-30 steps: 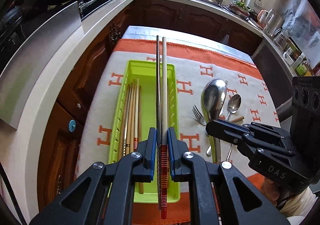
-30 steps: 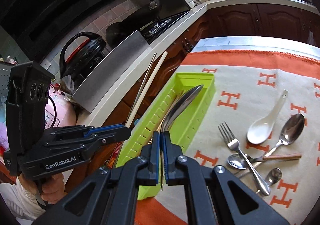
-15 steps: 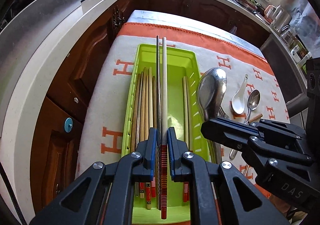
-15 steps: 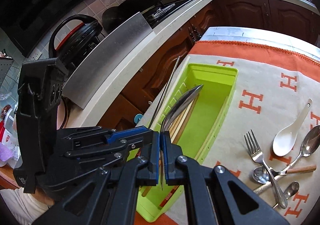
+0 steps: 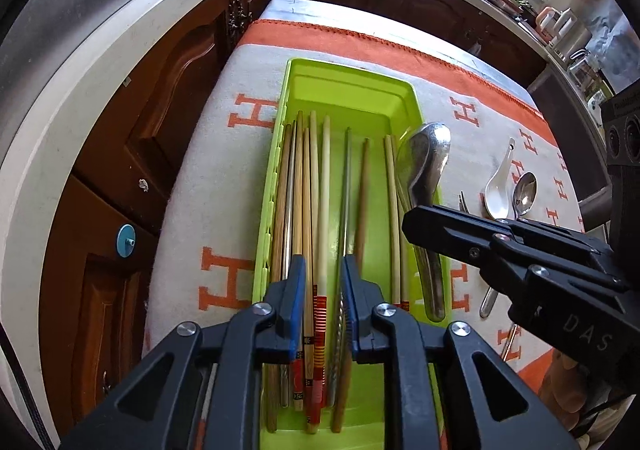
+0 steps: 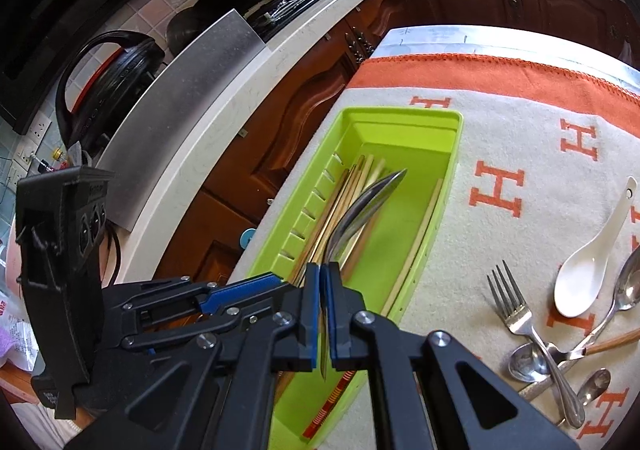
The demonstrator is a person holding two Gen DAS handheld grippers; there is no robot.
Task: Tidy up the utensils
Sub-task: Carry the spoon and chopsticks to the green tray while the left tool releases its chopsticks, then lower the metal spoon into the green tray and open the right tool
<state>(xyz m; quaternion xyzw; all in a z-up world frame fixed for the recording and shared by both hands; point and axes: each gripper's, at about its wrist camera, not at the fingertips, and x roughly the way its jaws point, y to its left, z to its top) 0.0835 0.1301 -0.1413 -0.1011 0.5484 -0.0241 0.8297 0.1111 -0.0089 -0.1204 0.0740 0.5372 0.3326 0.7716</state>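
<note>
Left gripper [image 5: 322, 282], angled steeply down over the green tray [image 5: 352, 89], has just been opening; the chopsticks [image 5: 325, 209] between its parted jaws lie lengthwise in the tray. Right gripper [image 6: 323, 290] is clenched on the metal ladle [image 6: 360, 205], whose bowl points toward the tray's far end.

Large steel spoon [image 6: 362, 209] in right gripper [image 6: 324, 314] — above green tray [image 6: 436, 121].

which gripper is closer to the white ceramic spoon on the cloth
Right. The right gripper, shut on the big metal spoon, hangs over the tray's spoon-side edge; the left gripper is over the tray's middle, farther from the white spoon.
</note>
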